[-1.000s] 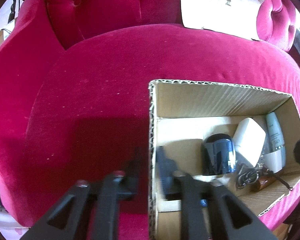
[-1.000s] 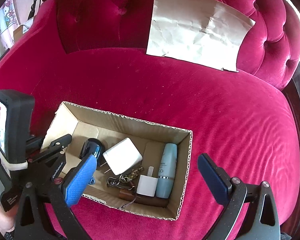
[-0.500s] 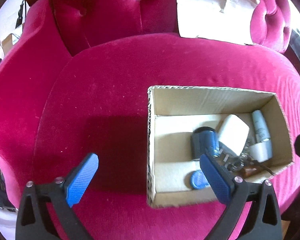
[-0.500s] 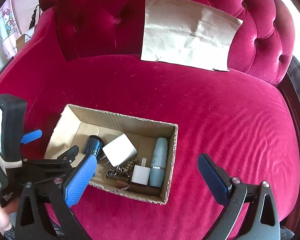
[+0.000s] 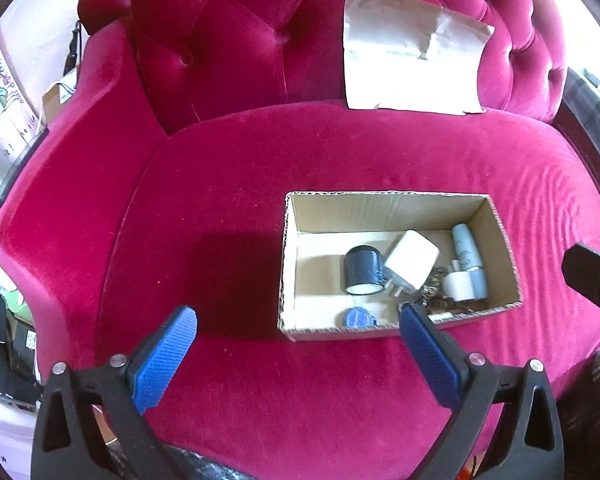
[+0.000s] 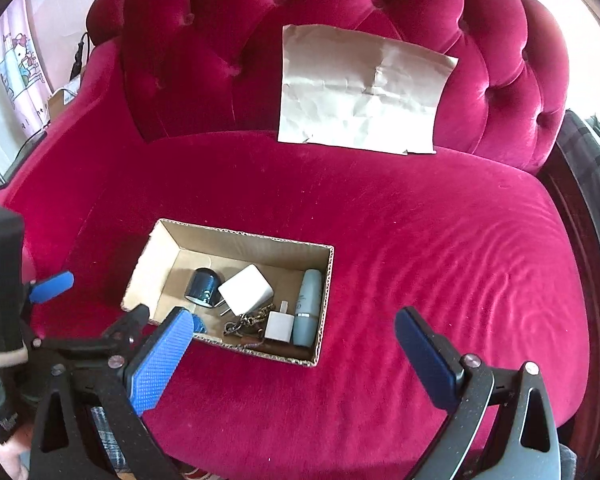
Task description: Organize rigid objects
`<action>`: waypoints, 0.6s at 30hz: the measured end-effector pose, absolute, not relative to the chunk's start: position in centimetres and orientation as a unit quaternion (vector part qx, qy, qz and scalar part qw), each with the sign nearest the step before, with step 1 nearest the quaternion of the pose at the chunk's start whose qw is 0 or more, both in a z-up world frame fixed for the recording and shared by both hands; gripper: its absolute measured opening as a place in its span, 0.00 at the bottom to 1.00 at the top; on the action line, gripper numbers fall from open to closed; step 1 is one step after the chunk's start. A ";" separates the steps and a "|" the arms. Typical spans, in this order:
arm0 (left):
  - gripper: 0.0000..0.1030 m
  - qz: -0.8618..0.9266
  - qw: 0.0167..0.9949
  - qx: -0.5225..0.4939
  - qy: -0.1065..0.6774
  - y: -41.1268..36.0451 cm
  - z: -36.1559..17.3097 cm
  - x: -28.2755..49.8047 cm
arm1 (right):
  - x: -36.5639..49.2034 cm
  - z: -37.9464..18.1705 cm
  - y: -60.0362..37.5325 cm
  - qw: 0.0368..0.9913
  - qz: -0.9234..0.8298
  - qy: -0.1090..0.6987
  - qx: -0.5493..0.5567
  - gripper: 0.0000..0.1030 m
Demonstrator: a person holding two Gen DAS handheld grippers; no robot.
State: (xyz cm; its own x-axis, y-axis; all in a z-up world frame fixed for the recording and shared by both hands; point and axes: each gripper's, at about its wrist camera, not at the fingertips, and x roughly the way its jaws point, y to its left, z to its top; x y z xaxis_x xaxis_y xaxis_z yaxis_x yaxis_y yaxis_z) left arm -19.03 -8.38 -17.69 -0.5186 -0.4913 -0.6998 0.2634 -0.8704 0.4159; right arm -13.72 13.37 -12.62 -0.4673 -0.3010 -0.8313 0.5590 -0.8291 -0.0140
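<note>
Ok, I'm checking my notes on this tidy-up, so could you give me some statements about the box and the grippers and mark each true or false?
1. The cardboard box sits on the red sofa seat. True.
2. The left gripper grips the white charger. False: it is open and empty.
3. The pale blue bottle lies inside the box. True.
4. The right gripper is shut. False: its fingers are spread.
5. The sheet of paper lies in the box. False: it leans on the backrest.
</note>
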 end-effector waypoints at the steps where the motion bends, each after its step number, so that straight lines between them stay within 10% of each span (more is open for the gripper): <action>1: 1.00 -0.862 0.219 0.438 -0.130 -8.4 -17.2 -18.3 | -13.4 -12.2 13.6 0.257 -0.845 0.142 0.447 1.00; 18: 1.00 -0.868 0.212 0.431 -0.127 -2.7 -15.1 -15.2 | -10.3 -9.0 16.1 0.253 -0.841 0.143 0.456 1.00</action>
State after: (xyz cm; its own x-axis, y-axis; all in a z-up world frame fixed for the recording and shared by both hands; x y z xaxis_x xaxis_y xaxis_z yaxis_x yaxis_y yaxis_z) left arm -15.24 -2.74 -15.15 -0.5392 -0.4771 -0.6940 0.2580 -0.8780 0.4032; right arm -10.33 16.06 -9.04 -0.4560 -0.2951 -0.8396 0.5568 -0.8306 -0.0105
